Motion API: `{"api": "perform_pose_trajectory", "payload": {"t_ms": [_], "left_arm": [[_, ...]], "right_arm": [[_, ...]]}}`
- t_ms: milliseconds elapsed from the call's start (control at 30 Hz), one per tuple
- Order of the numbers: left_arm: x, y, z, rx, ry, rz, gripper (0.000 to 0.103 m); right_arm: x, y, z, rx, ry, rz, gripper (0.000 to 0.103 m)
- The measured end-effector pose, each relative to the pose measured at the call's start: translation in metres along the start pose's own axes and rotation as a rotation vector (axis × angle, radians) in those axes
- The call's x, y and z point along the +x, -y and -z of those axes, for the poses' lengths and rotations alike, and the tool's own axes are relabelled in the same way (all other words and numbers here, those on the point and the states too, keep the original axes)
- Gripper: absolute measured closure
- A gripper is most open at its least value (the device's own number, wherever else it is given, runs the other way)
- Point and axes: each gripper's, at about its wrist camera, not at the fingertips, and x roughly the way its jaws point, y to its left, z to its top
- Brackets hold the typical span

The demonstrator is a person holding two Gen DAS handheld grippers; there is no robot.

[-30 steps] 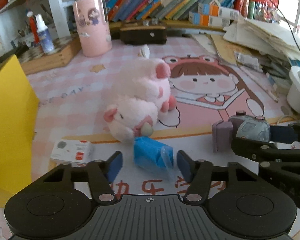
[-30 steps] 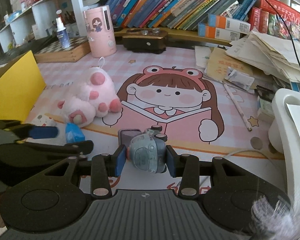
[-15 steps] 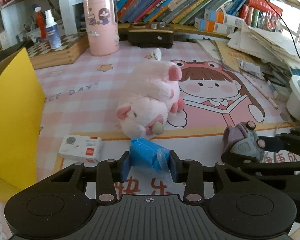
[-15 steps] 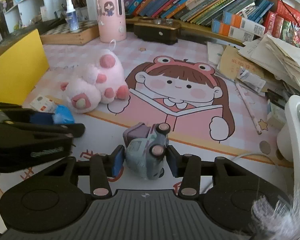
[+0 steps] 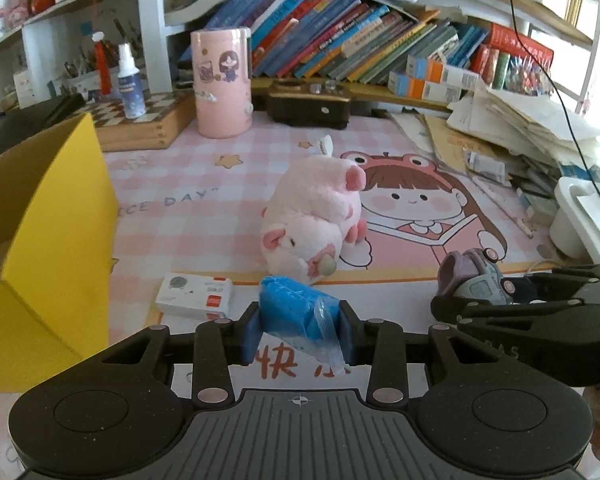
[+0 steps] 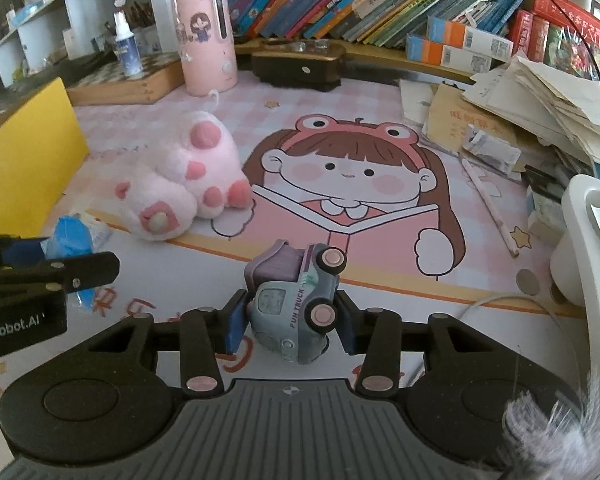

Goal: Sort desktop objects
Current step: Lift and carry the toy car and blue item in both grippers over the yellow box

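Left wrist view showed the left gripper (image 5: 299, 335) pinching a blue packet (image 5: 296, 313) in clear wrap, both blue pads pressed against its sides and the packet lifted off the desk mat (image 5: 172, 184). Just beyond it lay a small white box (image 5: 196, 295) flat on the mat, and behind that a pink plush toy (image 5: 312, 226) lay on its side. A yellow box (image 5: 56, 240) stood at the left edge of the mat. The right gripper (image 5: 512, 300) appeared at the right of this view.

Right wrist view showed the right gripper (image 6: 290, 322) clamped on a toy truck (image 6: 296, 304), grey-blue with pink wheels, tipped on its side between the pads with the wheels facing right. The truck was clear of the mat. The plush toy (image 6: 180, 184) lay well to the left, near the left gripper (image 6: 72, 270). A pencil (image 6: 490, 208) lay on the mat to the right, beside a heap of papers (image 6: 540, 100). A pink cylindrical container (image 6: 206, 44) and a row of books (image 6: 360, 4) stood at the back.
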Motion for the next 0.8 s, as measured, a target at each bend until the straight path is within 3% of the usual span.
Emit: {"api": "perform_pose_trajectory", "payload": {"t_ms": [800], "left_arm": [[-0.071,-0.062,0.052,-0.1,0.063,-0.036,0.067]], "right_arm": [[-0.057,-0.092,0.029,-0.134,0.047,-0.082,0.061]]}}
